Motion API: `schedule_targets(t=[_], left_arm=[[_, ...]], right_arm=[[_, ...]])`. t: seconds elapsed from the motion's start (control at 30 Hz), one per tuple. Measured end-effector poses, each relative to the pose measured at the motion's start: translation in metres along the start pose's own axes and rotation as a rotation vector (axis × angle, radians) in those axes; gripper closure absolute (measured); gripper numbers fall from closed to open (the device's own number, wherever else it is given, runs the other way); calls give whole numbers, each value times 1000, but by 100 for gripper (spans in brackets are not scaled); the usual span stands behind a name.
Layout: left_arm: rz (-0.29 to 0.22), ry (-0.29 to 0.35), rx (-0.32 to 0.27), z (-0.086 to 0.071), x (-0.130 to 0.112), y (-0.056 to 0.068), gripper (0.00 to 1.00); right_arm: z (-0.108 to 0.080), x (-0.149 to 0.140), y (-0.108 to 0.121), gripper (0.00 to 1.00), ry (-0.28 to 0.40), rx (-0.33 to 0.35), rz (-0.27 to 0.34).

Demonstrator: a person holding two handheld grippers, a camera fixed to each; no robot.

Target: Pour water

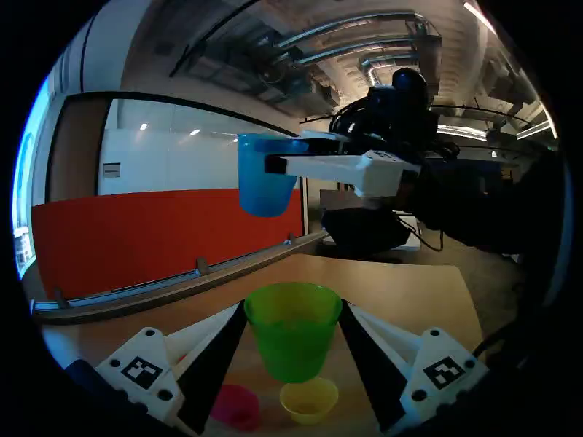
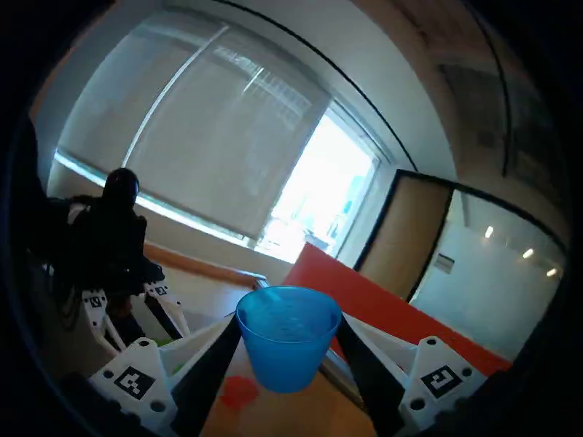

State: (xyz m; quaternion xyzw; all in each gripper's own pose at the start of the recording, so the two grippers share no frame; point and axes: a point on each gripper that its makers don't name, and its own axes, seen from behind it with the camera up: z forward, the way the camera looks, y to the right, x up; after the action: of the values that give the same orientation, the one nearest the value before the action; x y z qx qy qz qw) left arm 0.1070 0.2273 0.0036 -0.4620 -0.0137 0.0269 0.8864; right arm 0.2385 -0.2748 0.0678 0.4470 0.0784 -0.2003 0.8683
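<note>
Two cups are gripped: green cup (image 1: 293, 335), blue cup (image 2: 288, 342).

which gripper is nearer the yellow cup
Left. The left gripper, shut on the green cup, sits close above the yellow cup; the right gripper holds the blue cup raised, farther off.

Green cup (image 1: 293, 331): translucent plastic, smooth, slight sheen.
Blue cup (image 2: 288, 336): translucent plastic, smooth, glossy.
Yellow cup (image 1: 309, 399), 6 o'clock of the green: smooth plastic.
Pink cup (image 1: 237, 406), 7 o'clock: smooth plastic.
Table (image 1: 415, 291): pale wood look, smooth, matt.
Left gripper fingers (image 1: 186, 342): matt white plastic, black inner faces.
Red wall panel (image 1: 146, 240): smooth, faintly glossy.
</note>
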Motion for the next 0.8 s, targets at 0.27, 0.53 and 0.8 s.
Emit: schedule_targets(t=[0.27, 0.53, 0.8], left_arm=[[-1, -1, 4, 0, 2, -1, 11], [1, -18, 11, -2, 0, -4, 11], [-2, -65, 6, -7, -9, -4, 11]], right_arm=[[-1, -8, -7, 9, -15, 26, 240], [-3, -16, -11, 9, -30, 41, 378], [-8, -34, -13, 9, -79, 37, 409]])
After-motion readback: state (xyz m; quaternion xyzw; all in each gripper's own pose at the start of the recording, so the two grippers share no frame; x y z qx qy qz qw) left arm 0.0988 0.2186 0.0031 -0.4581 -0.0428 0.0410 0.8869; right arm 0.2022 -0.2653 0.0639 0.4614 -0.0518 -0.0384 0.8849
